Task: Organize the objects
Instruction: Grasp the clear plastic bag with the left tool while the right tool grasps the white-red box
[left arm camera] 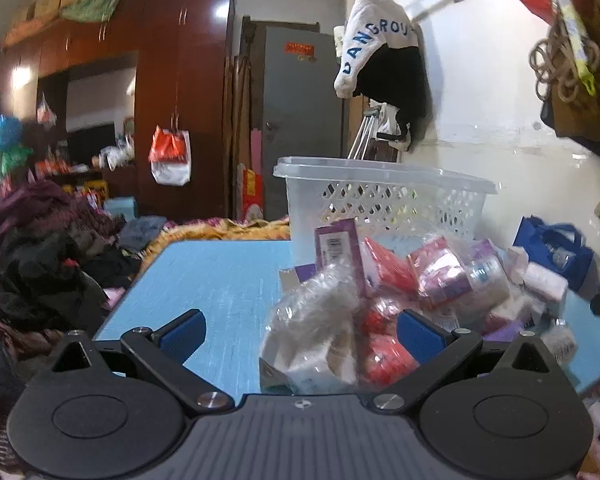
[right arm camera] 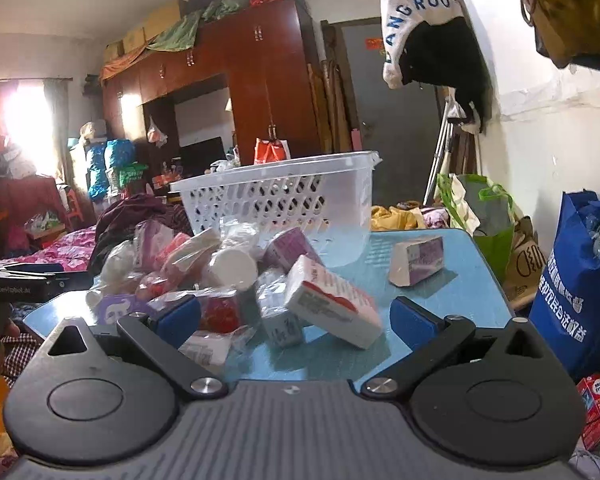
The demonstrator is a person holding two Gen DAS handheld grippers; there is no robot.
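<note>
A heap of small boxes and clear-wrapped packets [left arm camera: 400, 280] lies on a light blue table [left arm camera: 212, 280]. Behind it stands a clear plastic basket [left arm camera: 380, 196] with lattice walls. My left gripper [left arm camera: 300, 332] is open, low over the table's near edge, with a clear-wrapped packet [left arm camera: 316, 332] lying between its blue pads. In the right wrist view the same heap [right arm camera: 228, 272] and basket [right arm camera: 284, 200] show. My right gripper [right arm camera: 296, 316] is open, with a white and red box [right arm camera: 332, 304] between its fingers. A purple and white box [right arm camera: 418, 260] lies apart on the right.
Piled clothes [left arm camera: 44, 256] cover a bed left of the table. A blue bag [right arm camera: 580, 280] and a green bag [right arm camera: 488, 216] stand to the table's right. The other gripper's black body [right arm camera: 24, 284] shows at the left edge. A wardrobe [left arm camera: 168, 92] and grey door [left arm camera: 296, 120] lie beyond.
</note>
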